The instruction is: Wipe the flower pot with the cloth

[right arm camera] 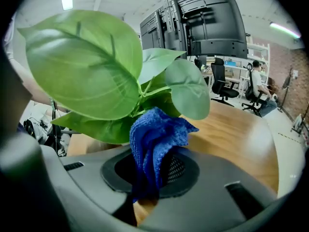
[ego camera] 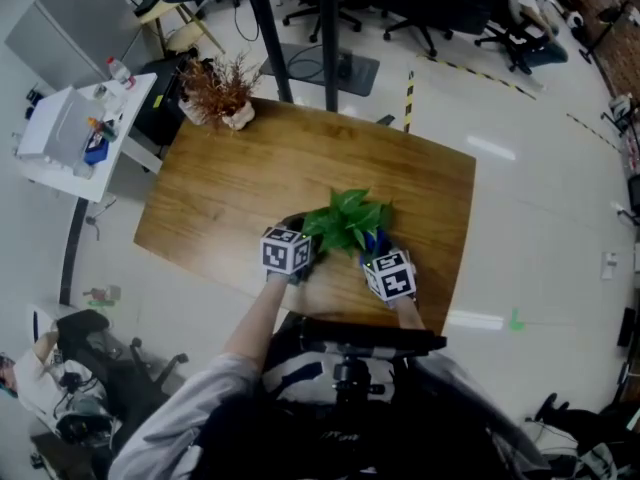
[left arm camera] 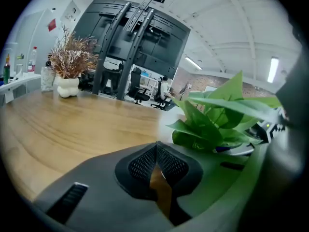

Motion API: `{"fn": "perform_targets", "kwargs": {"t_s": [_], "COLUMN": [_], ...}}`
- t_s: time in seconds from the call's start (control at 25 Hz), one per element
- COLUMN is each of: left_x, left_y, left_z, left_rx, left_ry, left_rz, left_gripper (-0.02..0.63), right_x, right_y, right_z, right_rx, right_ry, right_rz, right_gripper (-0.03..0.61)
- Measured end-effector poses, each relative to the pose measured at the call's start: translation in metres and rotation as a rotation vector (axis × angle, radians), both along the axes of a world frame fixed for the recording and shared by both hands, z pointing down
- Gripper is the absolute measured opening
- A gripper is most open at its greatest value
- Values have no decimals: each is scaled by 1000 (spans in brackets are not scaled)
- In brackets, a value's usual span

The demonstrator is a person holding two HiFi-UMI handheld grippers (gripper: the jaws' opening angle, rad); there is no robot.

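Cloth (right arm camera: 157, 134), blue and coarse-woven, stands bunched in the clamped right tongs (right arm camera: 155, 178), just under the broad green leaves of the potted plant (ego camera: 347, 218) at frame centre on the wooden desk (ego camera: 250, 168). Left tongs (left arm camera: 157, 164), pinched together and empty, sit beside it.

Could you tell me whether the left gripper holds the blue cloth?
No, the left gripper is shut on nothing; the right gripper clamps the blue cloth.
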State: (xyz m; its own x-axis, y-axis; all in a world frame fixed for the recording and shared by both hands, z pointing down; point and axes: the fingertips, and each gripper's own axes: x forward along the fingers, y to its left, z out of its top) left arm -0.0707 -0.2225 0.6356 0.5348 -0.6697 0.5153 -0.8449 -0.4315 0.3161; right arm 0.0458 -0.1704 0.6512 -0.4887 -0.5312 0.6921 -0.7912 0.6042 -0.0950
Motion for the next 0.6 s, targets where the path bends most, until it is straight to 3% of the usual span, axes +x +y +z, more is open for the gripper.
{"fn": "perform_targets", "kwargs": {"t_s": [0.6], "left_x": [3], "left_y": [25], "left_z": [5], "left_rx": [-12], "left_ry": [32], "left_rz": [-26], "left_gripper": [0], "right_x": [-7], "right_y": [-2], "right_z": [23], "right_rx": [-33], "right_ry": [34], "right_rz": [-12], "right_gripper": [80]}}
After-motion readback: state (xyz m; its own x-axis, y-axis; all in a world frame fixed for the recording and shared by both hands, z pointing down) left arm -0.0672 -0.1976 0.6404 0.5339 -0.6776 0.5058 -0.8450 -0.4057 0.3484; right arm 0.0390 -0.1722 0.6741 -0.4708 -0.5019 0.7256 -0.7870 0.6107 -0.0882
